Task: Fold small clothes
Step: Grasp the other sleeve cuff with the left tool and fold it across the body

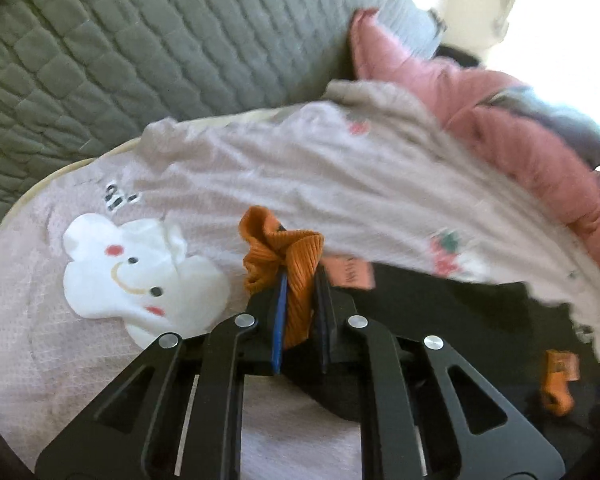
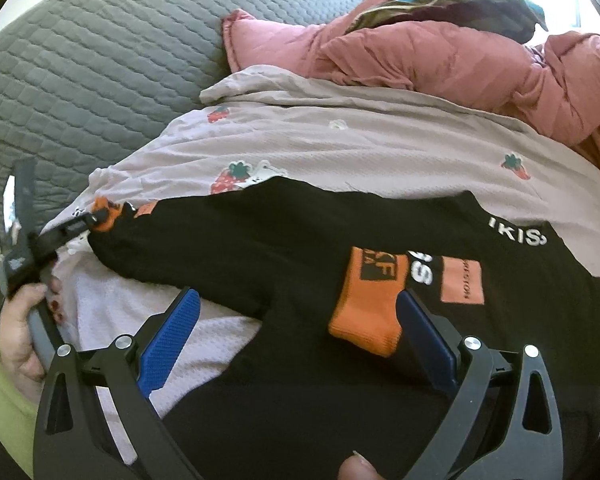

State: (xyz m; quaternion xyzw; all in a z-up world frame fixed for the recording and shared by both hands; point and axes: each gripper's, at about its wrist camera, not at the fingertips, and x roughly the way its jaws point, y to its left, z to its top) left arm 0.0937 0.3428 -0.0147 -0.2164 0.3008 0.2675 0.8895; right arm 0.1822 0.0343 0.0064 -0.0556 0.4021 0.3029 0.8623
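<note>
Left wrist view: the left gripper [image 1: 300, 280] is clamped on the ribbed orange cuff [image 1: 280, 256] of a small black sweatshirt [image 1: 440, 304] lying on a pale pink strawberry-print bedsheet [image 1: 260, 168]. A deep, firm pinch keeps the sleeve from slipping when drawn across.

Right wrist view: the right gripper [image 2: 300, 320] stands wide open astride the second orange cuff [image 2: 364, 312], pads not yet pressing. Closing squarely on the cuff, level with the other sleeve, should give an even fold.

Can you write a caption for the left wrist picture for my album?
The left gripper pinches the black top's orange cuff above a pink bedsheet.
</note>
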